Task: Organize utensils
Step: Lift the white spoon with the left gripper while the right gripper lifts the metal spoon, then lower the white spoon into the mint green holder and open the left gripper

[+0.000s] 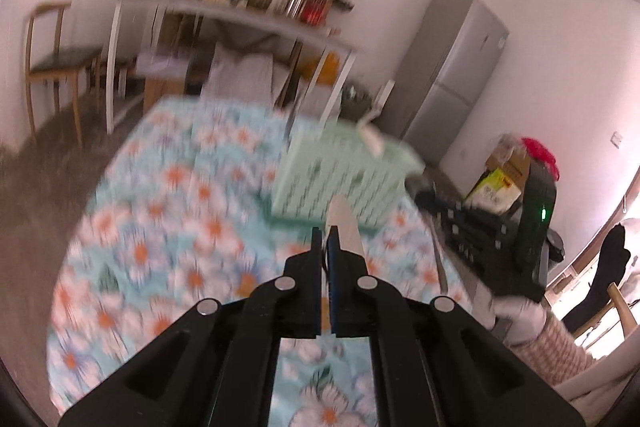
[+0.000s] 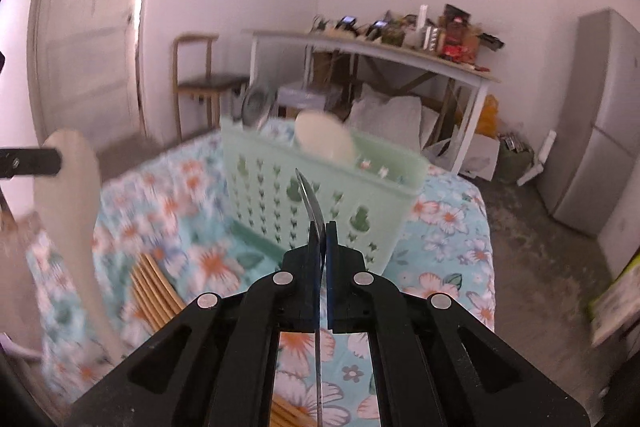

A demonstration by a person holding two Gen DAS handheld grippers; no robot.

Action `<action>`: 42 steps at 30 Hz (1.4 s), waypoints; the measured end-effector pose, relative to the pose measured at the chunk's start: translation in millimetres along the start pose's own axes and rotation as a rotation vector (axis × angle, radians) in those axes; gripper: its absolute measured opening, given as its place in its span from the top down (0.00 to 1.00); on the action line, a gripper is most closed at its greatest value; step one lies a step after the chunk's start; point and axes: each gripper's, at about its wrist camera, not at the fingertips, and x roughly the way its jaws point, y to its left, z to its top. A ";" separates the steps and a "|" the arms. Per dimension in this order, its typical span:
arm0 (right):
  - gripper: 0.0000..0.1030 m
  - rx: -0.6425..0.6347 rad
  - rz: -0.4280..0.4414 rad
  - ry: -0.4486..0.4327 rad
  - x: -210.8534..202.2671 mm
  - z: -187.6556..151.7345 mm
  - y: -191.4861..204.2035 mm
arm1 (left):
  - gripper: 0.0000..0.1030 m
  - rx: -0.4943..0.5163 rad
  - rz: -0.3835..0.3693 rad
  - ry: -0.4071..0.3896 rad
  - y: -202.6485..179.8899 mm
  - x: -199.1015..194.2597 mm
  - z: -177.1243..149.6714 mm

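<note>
Now both my jaws are clamped: left gripper [image 1: 325, 243] on a pale spatula [image 1: 345, 227], right gripper [image 2: 323, 239] on a metal utensil [image 2: 310, 203]. Both hang above the table before the green basket [image 2: 320, 183]; best lower them upright, one after the other.

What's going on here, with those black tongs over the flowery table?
A person is sorting utensils with a hand-held gripper in each hand. The left gripper is shut on a pale wooden spatula, and the right gripper is shut on a thin metal utensil, seen edge-on. Both point toward a green slotted basket on the floral tablecloth, which already holds a few utensils. Wooden chopsticks lie on the cloth.
</note>
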 end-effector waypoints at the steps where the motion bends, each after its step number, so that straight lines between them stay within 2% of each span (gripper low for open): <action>1: 1.00 0.021 0.001 -0.014 -4.9 0.7 -2.9 | 0.98 0.015 -0.002 -0.028 -3.5 -3.9 10.0; 9: 1.00 0.119 0.026 -0.077 -23.2 9.2 -22.7 | 0.98 0.157 0.006 -0.248 -33.2 -24.2 83.8; 12: 1.00 0.142 0.029 -0.086 -26.3 9.2 -27.4 | 0.98 0.223 0.045 -0.308 -43.7 -21.0 105.2; 16: 1.00 0.184 0.041 -0.099 -29.6 8.1 -34.1 | 0.98 0.306 0.117 -0.342 -54.8 -3.4 125.9; 23: 1.00 0.207 0.039 -0.097 -31.0 3.9 -40.4 | 0.98 0.394 0.234 -0.295 -54.9 50.4 132.9; 29: 0.99 0.223 0.055 -0.085 -26.5 1.9 -43.0 | 0.98 0.392 0.270 -0.177 -42.9 99.6 122.3; 31: 0.99 0.223 0.060 -0.081 -25.4 2.2 -43.1 | 0.98 0.356 0.258 -0.138 -35.0 110.1 120.3; 36: 0.99 0.247 0.086 -0.086 -24.2 3.7 -48.6 | 0.94 0.241 0.160 -0.074 -17.5 119.6 120.0; 39: 0.99 0.280 0.120 -0.102 -25.2 9.1 -55.9 | 0.79 0.202 0.129 -0.078 -15.8 116.5 116.4; 42: 0.99 0.305 0.152 -0.130 -28.4 18.1 -63.3 | 0.68 0.186 0.107 -0.100 -15.6 106.9 114.5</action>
